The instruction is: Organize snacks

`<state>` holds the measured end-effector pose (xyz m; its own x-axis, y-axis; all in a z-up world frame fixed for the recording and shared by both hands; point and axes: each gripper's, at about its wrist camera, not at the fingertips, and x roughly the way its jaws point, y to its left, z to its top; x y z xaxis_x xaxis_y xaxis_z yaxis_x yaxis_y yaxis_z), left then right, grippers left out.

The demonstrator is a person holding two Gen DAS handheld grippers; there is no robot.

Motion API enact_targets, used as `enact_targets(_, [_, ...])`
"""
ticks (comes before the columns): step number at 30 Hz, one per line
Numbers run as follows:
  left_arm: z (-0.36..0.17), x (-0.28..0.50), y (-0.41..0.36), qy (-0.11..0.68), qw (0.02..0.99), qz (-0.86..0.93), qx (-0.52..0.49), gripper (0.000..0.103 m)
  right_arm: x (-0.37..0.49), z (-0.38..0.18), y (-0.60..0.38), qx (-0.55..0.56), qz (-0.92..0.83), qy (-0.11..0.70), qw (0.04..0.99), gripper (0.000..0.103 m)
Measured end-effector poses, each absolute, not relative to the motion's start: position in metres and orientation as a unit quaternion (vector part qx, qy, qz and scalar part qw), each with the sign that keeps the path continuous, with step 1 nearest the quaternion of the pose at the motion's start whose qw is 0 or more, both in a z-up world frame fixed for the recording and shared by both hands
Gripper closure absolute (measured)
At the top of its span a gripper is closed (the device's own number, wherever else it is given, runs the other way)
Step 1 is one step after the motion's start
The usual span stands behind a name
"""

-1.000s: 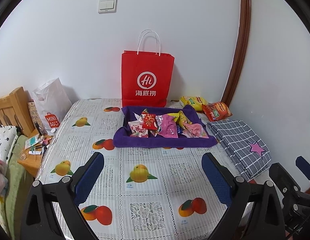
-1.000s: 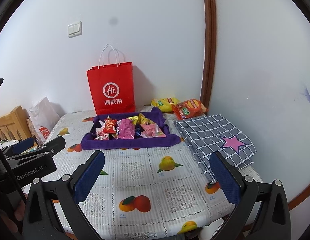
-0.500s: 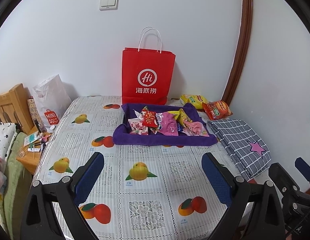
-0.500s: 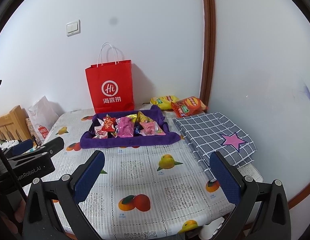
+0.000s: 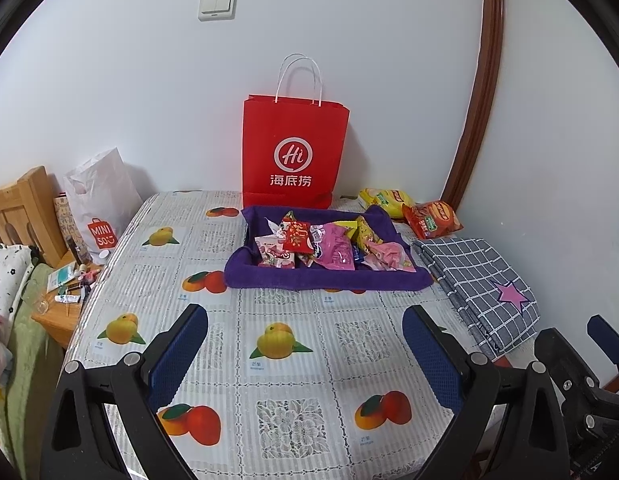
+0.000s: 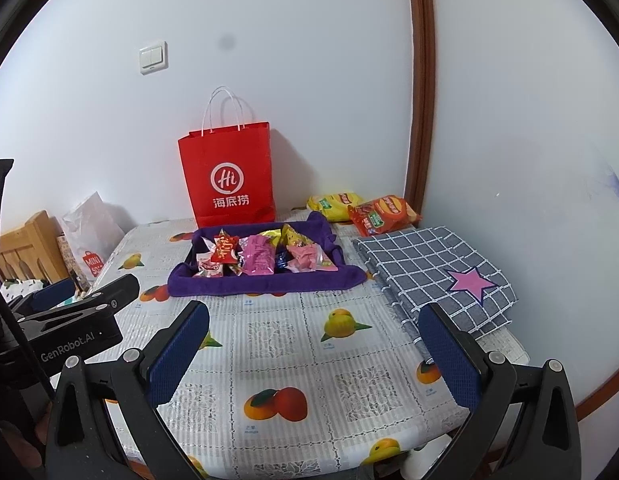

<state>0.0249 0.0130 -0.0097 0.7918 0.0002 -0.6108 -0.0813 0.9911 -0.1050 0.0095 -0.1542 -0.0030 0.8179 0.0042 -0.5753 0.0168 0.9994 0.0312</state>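
Note:
A purple cloth tray point(image 5: 325, 282) point(image 6: 265, 282) lies mid-table, holding several small snack packets: a red one point(image 5: 296, 236) point(image 6: 224, 250), a pink one point(image 5: 335, 248) point(image 6: 258, 258) and others. Behind its right corner lie a yellow chip bag point(image 5: 385, 200) point(image 6: 335, 202) and a red chip bag point(image 5: 431, 220) point(image 6: 383, 214). My left gripper point(image 5: 305, 350) hovers open over the near table, empty, well short of the tray. My right gripper point(image 6: 315, 348) is likewise open and empty, nearer the right edge.
A red paper bag point(image 5: 294, 156) point(image 6: 229, 176) stands against the wall behind the tray. A folded grey checked cloth with a pink star point(image 5: 485, 284) point(image 6: 437, 276) lies at the right. A white shopping bag point(image 5: 99, 204) and wooden bedside clutter point(image 5: 69, 292) sit left of the table.
Both grippers have drawn back slightly and risen a little; the tray and bag look a bit farther away. Nothing on the table has moved.

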Motion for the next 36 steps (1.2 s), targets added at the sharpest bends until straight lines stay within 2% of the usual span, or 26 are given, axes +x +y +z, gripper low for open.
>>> enact_targets(36, [-0.015,0.02,0.026,0.329,0.941,0.023,-0.078,0.004,0.011,-0.005,-0.134,0.001,0.014,0.311,0.95,0.0])
